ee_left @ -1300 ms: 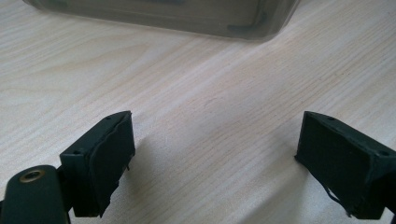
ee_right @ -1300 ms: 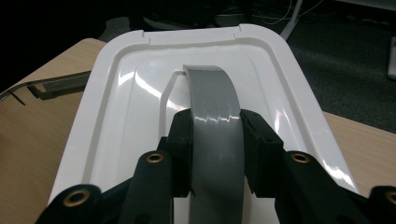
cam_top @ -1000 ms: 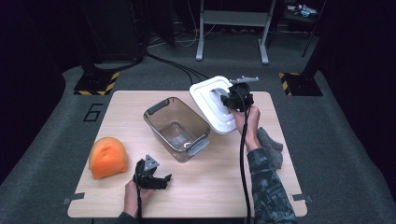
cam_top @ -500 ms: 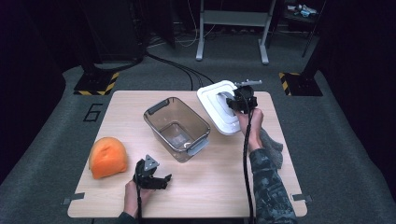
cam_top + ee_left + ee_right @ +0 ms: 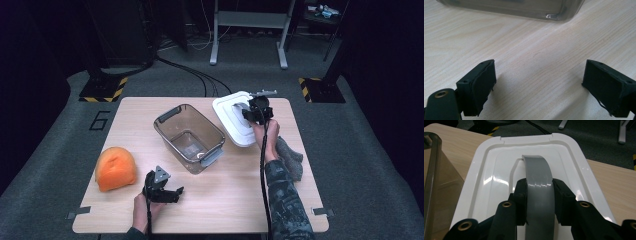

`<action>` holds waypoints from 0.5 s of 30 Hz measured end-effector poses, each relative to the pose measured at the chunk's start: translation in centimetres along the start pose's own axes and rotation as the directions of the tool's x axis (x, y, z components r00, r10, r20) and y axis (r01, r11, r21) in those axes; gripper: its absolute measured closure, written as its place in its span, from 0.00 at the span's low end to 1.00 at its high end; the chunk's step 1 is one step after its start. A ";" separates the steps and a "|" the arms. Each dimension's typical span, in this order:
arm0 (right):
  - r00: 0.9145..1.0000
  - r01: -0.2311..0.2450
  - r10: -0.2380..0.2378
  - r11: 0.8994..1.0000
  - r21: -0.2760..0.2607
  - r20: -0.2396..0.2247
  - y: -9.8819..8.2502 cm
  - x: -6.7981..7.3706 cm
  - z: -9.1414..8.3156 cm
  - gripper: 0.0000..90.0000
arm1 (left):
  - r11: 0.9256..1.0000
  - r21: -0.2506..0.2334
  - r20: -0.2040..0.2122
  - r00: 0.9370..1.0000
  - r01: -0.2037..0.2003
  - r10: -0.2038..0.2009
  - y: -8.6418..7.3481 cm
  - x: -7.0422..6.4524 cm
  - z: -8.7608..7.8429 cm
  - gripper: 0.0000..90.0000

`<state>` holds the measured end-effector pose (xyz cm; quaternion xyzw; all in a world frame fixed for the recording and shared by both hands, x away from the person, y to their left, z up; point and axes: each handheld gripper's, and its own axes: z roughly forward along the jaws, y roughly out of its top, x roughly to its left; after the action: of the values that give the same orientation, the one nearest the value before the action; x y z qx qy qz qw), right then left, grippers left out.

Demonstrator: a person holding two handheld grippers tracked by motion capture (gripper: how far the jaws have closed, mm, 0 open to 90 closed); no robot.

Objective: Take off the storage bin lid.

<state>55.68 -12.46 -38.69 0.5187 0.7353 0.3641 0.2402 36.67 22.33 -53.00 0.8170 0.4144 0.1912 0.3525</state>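
A white lid (image 5: 231,120) with a grey arched handle (image 5: 539,180) is at the back right of the table, just right of a clear grey box (image 5: 165,127). My right gripper (image 5: 256,112) is shut on that handle, one pad on each side (image 5: 539,187). Whether the lid (image 5: 496,167) rests on the wood or hangs just above it I cannot tell. My left gripper (image 5: 167,192) lies near the front edge, left of centre, jaws wide open with only bare wood between them (image 5: 539,85). A corner of the box (image 5: 524,10) lies ahead of it.
An orange rounded object (image 5: 116,168) sits at the front left of the wooden table (image 5: 240,195). A grey cloth (image 5: 291,157) lies by the right forearm near the table's right edge. The box stands open and looks empty. Dark floor with cables surrounds the table.
My right gripper has carried the lid a little to the right and lower, toward the table. The left gripper has stayed where it was.
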 end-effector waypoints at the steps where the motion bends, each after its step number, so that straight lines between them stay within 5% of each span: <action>1: 1.000 0.009 -0.009 1.000 -0.002 0.000 -0.1 -0.1 0.1 0.74 | 1.000 -0.003 0.000 1.000 0.004 -0.004 0.0 0.0 0.0 0.12; 15: 1.000 -0.014 0.014 1.000 0.026 0.003 -1.6 0.5 2.3 0.74 | 1.000 -0.003 0.000 1.000 0.004 -0.004 0.0 0.0 0.0 0.12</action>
<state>56.28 -11.58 -41.36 0.5273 0.7361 0.3555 0.2320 36.66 22.30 -53.01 0.8157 0.4156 0.1913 0.3539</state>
